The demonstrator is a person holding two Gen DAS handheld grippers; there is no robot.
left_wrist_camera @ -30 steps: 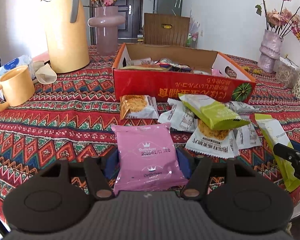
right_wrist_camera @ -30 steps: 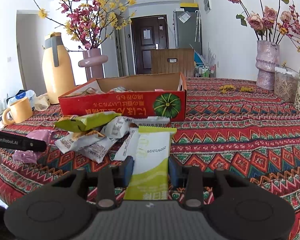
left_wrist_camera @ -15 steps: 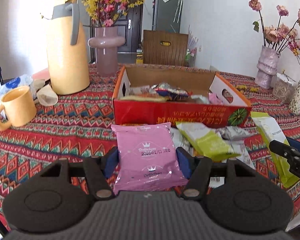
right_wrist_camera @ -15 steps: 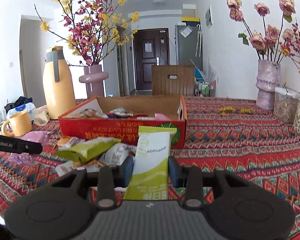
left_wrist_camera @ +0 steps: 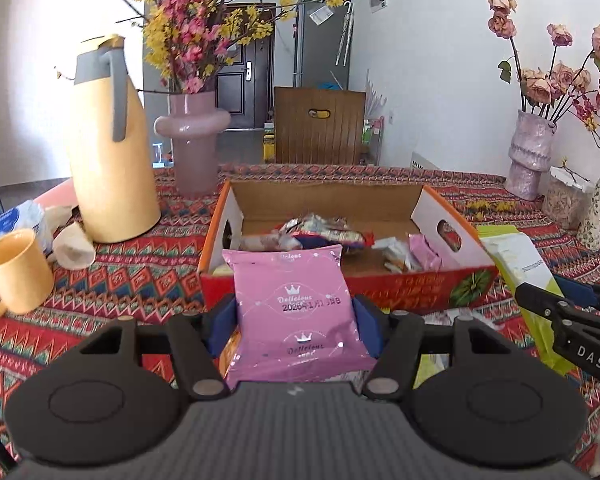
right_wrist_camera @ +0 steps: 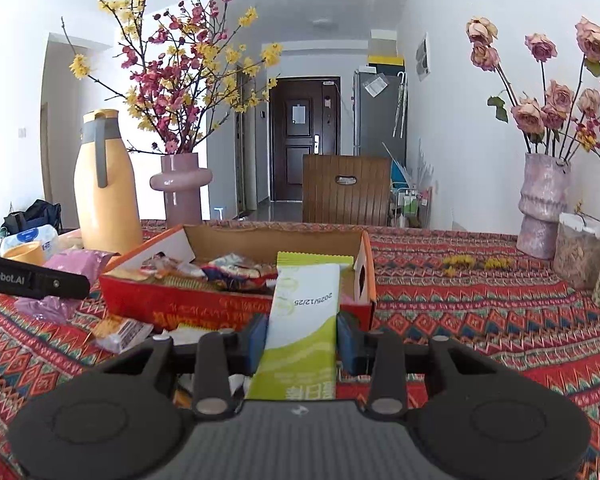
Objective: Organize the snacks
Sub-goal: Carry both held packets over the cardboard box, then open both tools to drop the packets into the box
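My left gripper (left_wrist_camera: pixel 296 320) is shut on a pink snack packet (left_wrist_camera: pixel 294 312), held in the air just before the near wall of the red cardboard box (left_wrist_camera: pixel 400 288). Several wrapped snacks (left_wrist_camera: pixel 320 234) lie inside the box. My right gripper (right_wrist_camera: pixel 302 340) is shut on a long green and white snack packet (right_wrist_camera: pixel 304 320), raised in front of the same box (right_wrist_camera: pixel 204 308) near its right end. In the left wrist view the right gripper (left_wrist_camera: pixel 560 308) and its green packet (left_wrist_camera: pixel 516 260) show at the right edge. A few loose snacks (right_wrist_camera: pixel 120 330) remain on the cloth.
A yellow thermos (left_wrist_camera: pixel 108 144), a yellow mug (left_wrist_camera: pixel 16 276) and a pink vase with blossoms (left_wrist_camera: pixel 192 140) stand left of the box. Vases with roses (right_wrist_camera: pixel 544 200) and a jar (right_wrist_camera: pixel 580 252) stand at the right. The patterned tablecloth (right_wrist_camera: pixel 480 304) stretches right of the box.
Both grippers have risen and moved toward the red box with their packets held. The loose snack pile has dropped below the view and the inside of the box now shows.
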